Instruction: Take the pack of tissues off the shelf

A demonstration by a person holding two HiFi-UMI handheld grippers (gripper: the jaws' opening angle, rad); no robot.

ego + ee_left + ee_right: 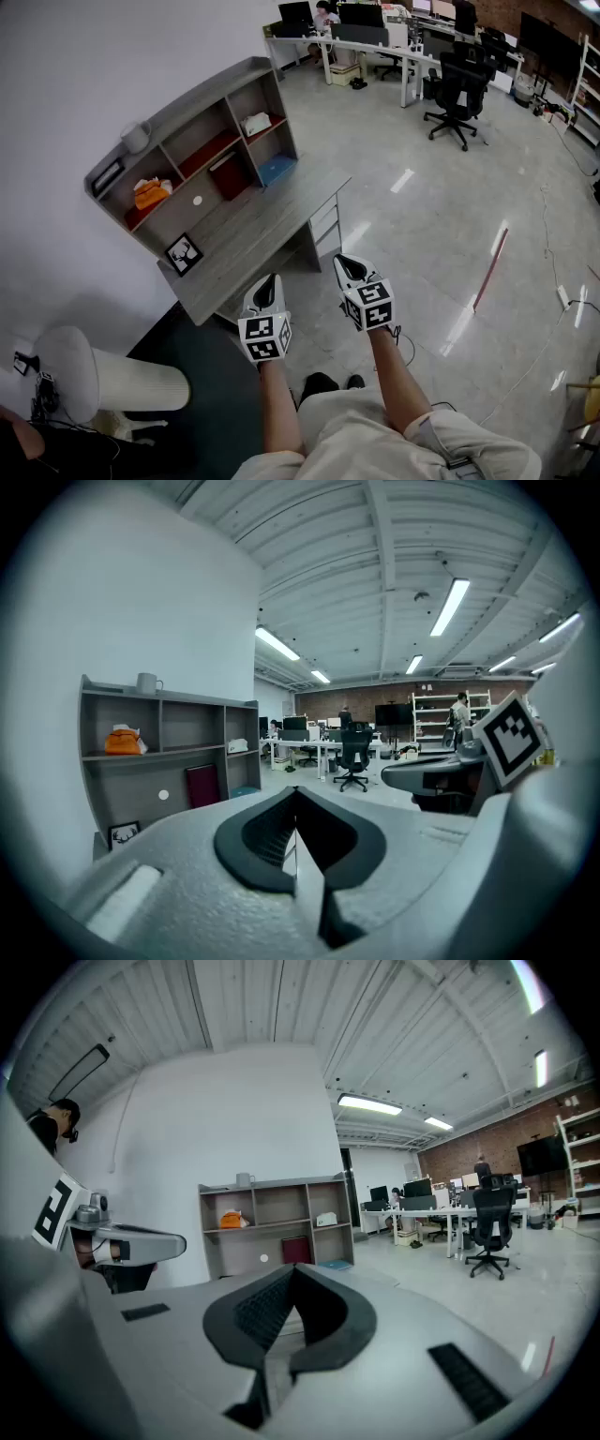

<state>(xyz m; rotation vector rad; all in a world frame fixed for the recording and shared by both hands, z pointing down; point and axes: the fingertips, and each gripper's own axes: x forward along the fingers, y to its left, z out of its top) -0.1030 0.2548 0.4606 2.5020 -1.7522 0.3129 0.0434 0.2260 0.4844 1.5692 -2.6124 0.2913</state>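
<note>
A grey desk [272,230] with a shelf unit [246,77] stands against the white wall, well ahead of both grippers. In its upper left compartment lies an orange pack with white on top [150,193] [123,741] [231,1219]. A white pack [256,123] [237,746] [326,1219] sits in the upper right compartment. My left gripper [269,279] [296,793] is held in the air short of the desk's near corner, jaws shut on nothing. Beside it, my right gripper [346,262] [292,1272] is also shut and empty. Neither touches anything.
The shelf unit also holds a dark red book [230,174], a blue item [277,169], a framed picture [184,253] and a white mug [136,137] on top. A white padded seat [98,377] stands at lower left. Black office chairs [457,89] and white desks [375,47] fill the far room.
</note>
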